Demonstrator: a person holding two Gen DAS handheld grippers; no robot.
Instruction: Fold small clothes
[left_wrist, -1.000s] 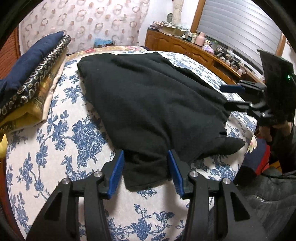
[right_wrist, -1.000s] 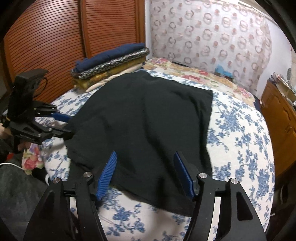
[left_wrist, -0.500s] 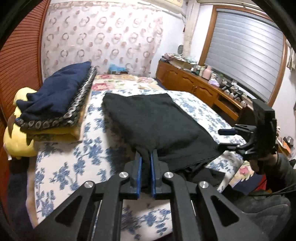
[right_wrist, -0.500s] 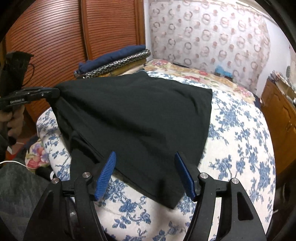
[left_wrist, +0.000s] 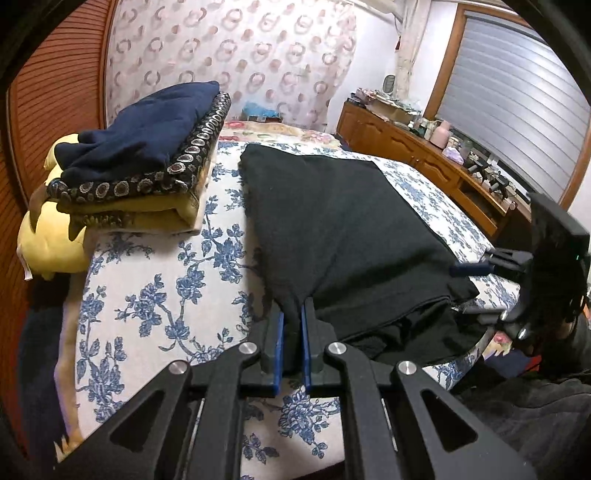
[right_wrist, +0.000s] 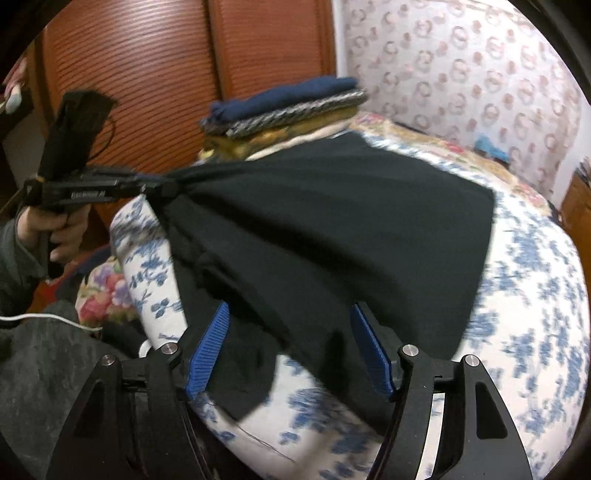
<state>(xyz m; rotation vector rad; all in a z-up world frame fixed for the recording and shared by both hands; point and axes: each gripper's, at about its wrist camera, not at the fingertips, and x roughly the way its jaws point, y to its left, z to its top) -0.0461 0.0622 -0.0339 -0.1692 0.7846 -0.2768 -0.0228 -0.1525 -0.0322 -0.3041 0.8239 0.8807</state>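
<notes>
— Where's your garment, and which way does it run?

— One black garment (left_wrist: 343, 225) lies on the floral bed (left_wrist: 155, 288), its long axis running from your near edge toward the far wall. Your left gripper (left_wrist: 291, 332) is clamped on its near corner, lifting it.

— And the other?

— Your right gripper (right_wrist: 290, 350) has its fingers spread wide, straddling the near edge. One stack of folded blankets (left_wrist: 144, 162) sits just beside.

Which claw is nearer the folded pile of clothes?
Left. The left claw, shut on the black garment, is on the side by the folded pile; the right claw is open at the far corner.
</notes>
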